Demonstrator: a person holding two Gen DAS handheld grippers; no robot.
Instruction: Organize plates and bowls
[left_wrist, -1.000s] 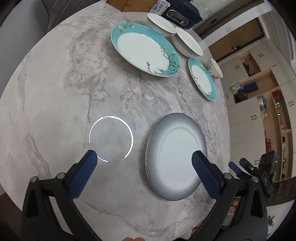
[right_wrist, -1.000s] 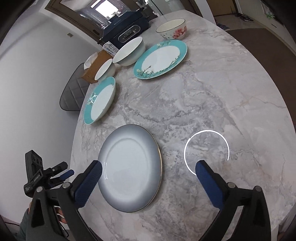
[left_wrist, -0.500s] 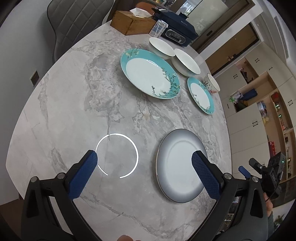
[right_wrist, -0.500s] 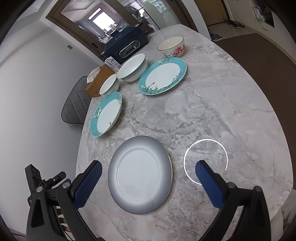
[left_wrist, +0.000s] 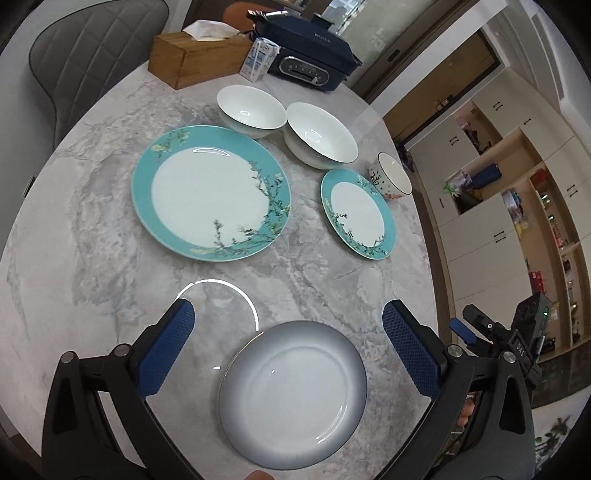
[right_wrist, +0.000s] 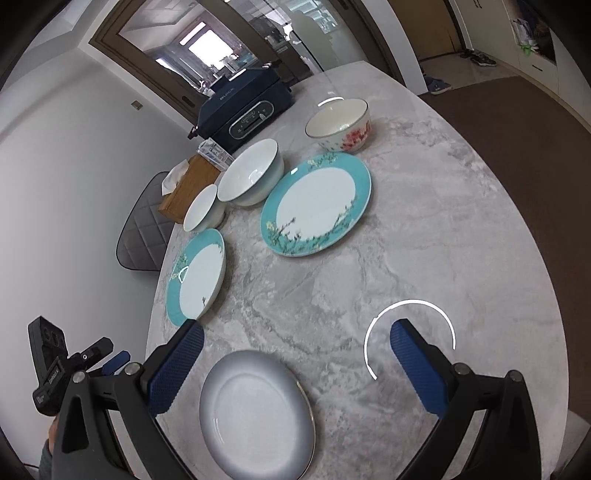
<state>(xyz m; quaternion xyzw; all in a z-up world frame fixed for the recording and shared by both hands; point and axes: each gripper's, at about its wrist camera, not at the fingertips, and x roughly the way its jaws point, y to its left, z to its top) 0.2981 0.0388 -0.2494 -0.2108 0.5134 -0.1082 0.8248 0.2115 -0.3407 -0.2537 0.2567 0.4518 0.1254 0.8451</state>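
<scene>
both grippers pulled back from grey plate (left_wrist: 291, 398), lying flat, left fingers (left_wrist: 166, 347) apart, right fingers (right_wrist: 417, 367) apart

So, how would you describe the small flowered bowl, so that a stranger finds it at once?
Start at the dark blue appliance at the far edge of the marble table. Near it stand three bowls; take the one beside a teal plate. This flowered bowl alone has red flowers and a dark rim; the other two are plain white.
</scene>
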